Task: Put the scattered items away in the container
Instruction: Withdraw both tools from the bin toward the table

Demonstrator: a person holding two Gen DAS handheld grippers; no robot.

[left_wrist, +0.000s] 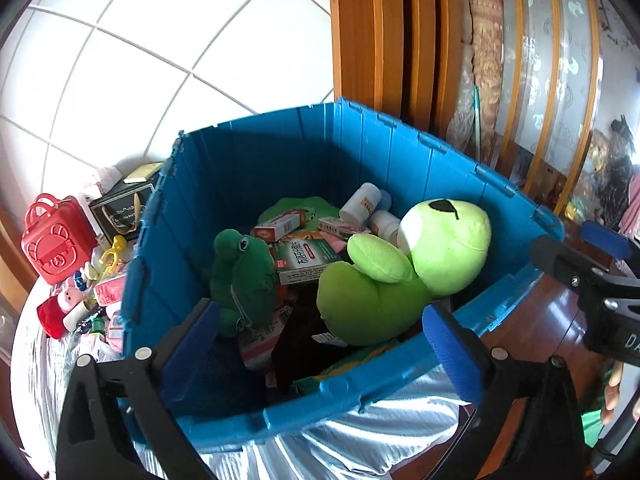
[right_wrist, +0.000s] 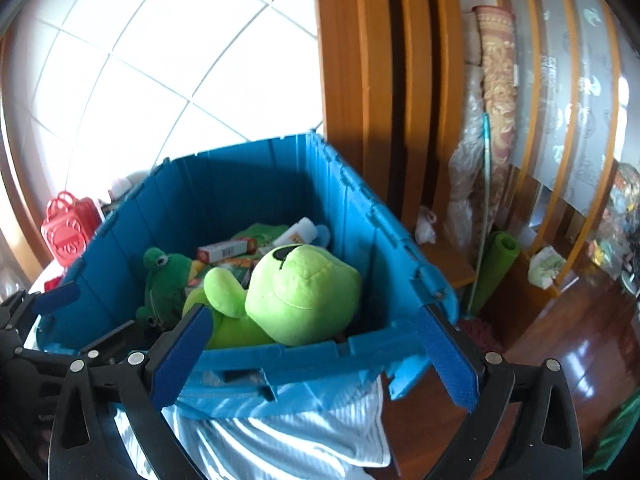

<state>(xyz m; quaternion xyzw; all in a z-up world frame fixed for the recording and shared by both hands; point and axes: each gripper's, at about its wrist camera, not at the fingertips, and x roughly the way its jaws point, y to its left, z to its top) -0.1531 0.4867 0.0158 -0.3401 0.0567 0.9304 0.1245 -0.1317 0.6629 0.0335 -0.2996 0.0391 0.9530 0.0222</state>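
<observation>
A blue plastic crate stands in front of both grippers. Inside lie a light green plush frog, a dark green plush frog, medicine boxes and white bottles. My left gripper hangs open over the crate's near rim with nothing between its blue pads. My right gripper is also open and empty, just outside the near rim. From the right wrist, the light green frog sits beyond the fingers. Each gripper's pad shows at the edge of the other view.
Left of the crate are a red pig-faced case, a black box and several small toys. A silvery cloth covers the table. To the right stand a wooden door frame, a rolled rug and a green mat.
</observation>
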